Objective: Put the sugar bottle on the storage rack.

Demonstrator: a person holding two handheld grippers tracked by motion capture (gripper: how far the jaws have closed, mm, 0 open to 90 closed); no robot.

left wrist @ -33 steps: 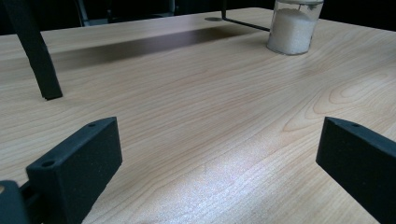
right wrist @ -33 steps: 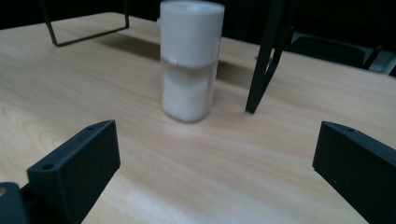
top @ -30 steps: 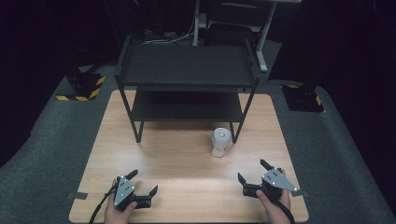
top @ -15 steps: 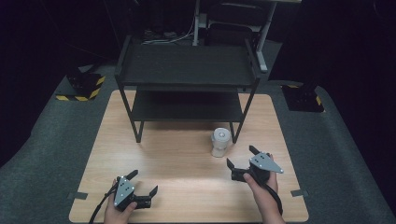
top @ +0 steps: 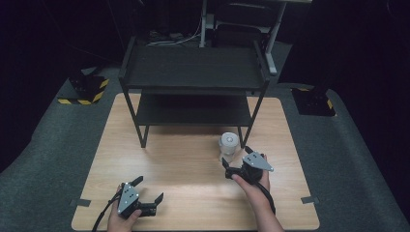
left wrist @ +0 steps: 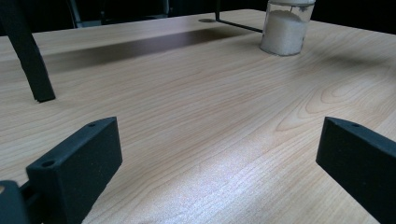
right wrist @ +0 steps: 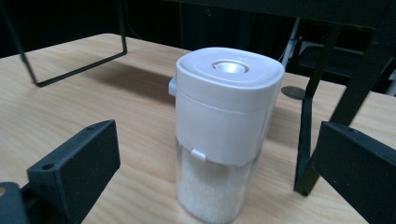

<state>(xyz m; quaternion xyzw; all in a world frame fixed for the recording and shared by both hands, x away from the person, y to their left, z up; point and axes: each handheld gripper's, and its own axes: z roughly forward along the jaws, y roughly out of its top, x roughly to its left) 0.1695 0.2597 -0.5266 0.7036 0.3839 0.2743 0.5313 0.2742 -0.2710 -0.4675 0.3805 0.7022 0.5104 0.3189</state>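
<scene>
A clear jar [top: 227,145] with a white lid and white grains inside stands upright on the wooden table [top: 183,164], just by the front right leg of a black two-level rack [top: 193,72]. My right gripper [top: 235,157] is open right behind the jar, a jaw on either side of it. In the right gripper view the jar [right wrist: 224,130] stands close between the spread jaws of the gripper [right wrist: 219,154], apparently untouched. My left gripper [top: 149,188] rests open near the table's front left, holding nothing. In the left gripper view this gripper [left wrist: 210,158] faces bare wood, with the jar [left wrist: 285,28] far off.
The rack's leg [right wrist: 306,140] stands just to the right of the jar. Another rack leg [left wrist: 30,60] shows ahead of the left gripper. Grey carpet [top: 58,140] surrounds the table, with yellow-black marked blocks [top: 84,89] at the back corners.
My right gripper has moved forward and to the left, from the table's front right up to the jar. The left gripper has stayed put.
</scene>
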